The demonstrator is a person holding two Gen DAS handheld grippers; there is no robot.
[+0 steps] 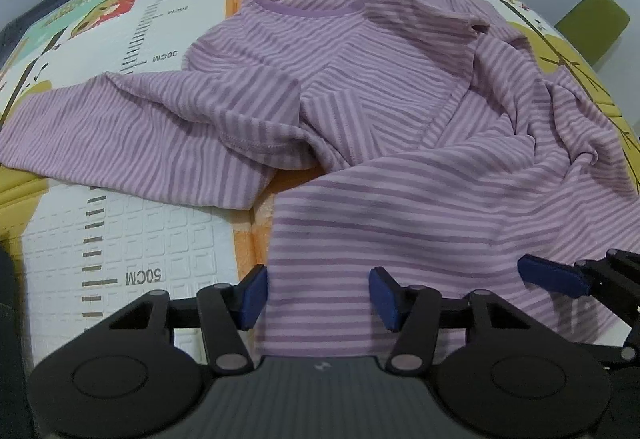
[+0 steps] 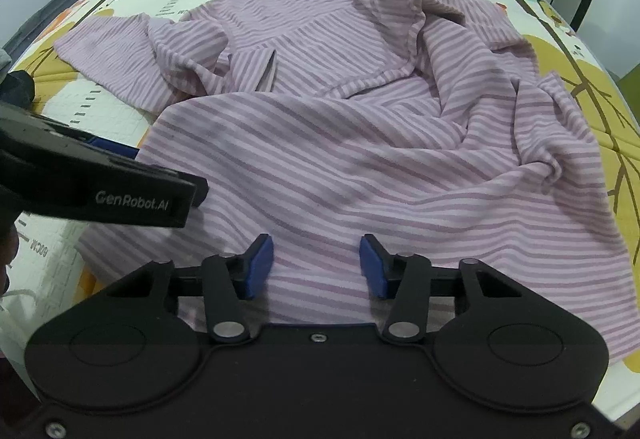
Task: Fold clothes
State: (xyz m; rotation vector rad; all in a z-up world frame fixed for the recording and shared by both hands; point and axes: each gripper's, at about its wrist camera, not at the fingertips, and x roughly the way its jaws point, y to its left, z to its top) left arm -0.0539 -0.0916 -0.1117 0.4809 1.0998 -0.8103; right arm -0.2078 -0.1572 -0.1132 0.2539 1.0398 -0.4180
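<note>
Claws (image 1: 318, 299) (image 2: 316, 266) half-open astride striped shirt (image 1: 360, 99) hem.

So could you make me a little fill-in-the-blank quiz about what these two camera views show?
1. The garment on the play mat has purple and pink ____.
2. Its neckline lies at the ____ side of the mat from the cameras.
3. The pads of the left gripper are coloured ____.
4. The right gripper has ____ cloth between its pads.

Missing words: stripes; far; blue; striped
</note>
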